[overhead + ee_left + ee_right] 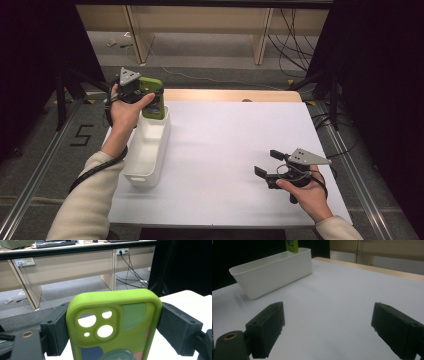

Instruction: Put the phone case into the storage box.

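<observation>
- Left gripper [113, 327] pinches green phone case [113, 322] by its long edges.
- Case upright, long axis vertical, over far end of white bin [148, 150]; bin directly below.
- Right gripper [328, 332] spread, empty, well apart over table [235, 150].

Case [112, 322] bottom cut off by left gripper view's lower edge. In right gripper view, only its lower tip [292, 246] shows above bin [274, 272].

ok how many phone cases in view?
1. The green phone case is clamped across its sides in the left gripper, held over the far end of the white bin. The bin's floor near that end is partly hidden, so another could lie there.
</observation>
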Tool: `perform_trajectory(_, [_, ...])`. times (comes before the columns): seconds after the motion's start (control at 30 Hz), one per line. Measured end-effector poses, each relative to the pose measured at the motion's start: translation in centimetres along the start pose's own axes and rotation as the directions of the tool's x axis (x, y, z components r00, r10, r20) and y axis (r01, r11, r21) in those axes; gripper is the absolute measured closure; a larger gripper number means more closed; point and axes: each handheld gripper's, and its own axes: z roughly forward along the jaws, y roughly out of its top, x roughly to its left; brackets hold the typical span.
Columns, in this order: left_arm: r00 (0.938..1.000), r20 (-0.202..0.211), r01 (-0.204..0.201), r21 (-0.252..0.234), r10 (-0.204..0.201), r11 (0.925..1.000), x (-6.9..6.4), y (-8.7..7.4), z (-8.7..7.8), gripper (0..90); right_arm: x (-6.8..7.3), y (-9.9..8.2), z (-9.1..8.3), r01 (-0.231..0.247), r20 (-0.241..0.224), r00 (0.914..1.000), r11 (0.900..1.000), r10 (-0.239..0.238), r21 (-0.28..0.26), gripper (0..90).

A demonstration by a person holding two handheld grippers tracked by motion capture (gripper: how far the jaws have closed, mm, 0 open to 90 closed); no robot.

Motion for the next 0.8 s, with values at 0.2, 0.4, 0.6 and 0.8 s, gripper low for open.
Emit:
perform_trajectory(0.2, [1.0, -0.003, 0.0, 0.005, 0.0, 1.0, 0.18, -0.1, 0.19, 17.4, 0.01, -0.01, 0.01, 0.0, -0.001, 1.0, 1.0, 0.0, 0.0, 12.6])
perform_trajectory(0.4, [1.0, -0.004, 0.001, 0.012, -0.001, 0.9999, 0.32, -0.09, 0.4, 17.5, 0.01, -0.01, 0.04, 0.0, 0.0, 1.0, 1.0, 0.0, -0.002, 12.6])
perform_trajectory(0.6, [1.0, -0.006, 0.001, 0.015, -0.001, 0.9999, 0.39, -0.12, 0.65, 17.4, 0.0, -0.01, 0.04, 0.001, -0.001, 1.0, 1.0, -0.001, -0.001, 12.6])
perform_trajectory(0.8, [0.9999, -0.01, 0.005, 0.022, -0.005, 0.9997, 0.54, -0.17, 0.9, 17.4, -0.01, -0.02, 0.06, 0.0, 0.0, 1.0, 1.0, 0.0, -0.002, 12.6])
